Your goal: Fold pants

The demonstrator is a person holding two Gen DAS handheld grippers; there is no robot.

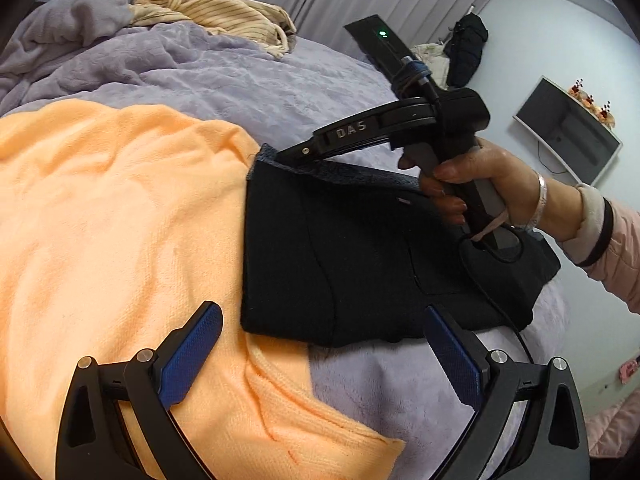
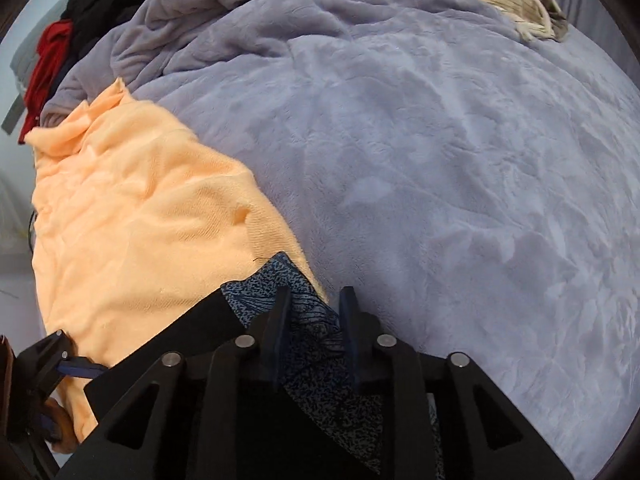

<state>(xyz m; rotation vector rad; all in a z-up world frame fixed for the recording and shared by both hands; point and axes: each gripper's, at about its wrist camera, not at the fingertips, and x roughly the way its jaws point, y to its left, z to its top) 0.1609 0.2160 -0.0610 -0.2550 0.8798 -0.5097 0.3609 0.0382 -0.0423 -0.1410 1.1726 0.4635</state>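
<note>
The black pants [image 1: 360,256] lie folded into a compact block on the bed, partly over an orange towel [image 1: 104,216]. Their far edge shows a speckled blue lining [image 2: 308,320]. My right gripper [image 1: 296,152] is shut on that far corner of the pants; in its own view the fingers [image 2: 280,320] pinch the lining between them [image 2: 314,312]. My left gripper [image 1: 320,344] is open and empty, just in front of the near edge of the pants, with its blue pads [image 1: 188,356] wide apart.
A lilac fleece blanket [image 2: 440,160] covers the bed. A striped beige garment [image 1: 216,4] lies at the far side. Black and red clothes [image 2: 52,52] are piled at the far left. A wall-mounted screen [image 1: 568,136] and hanging bag [image 1: 466,48] are beyond the bed.
</note>
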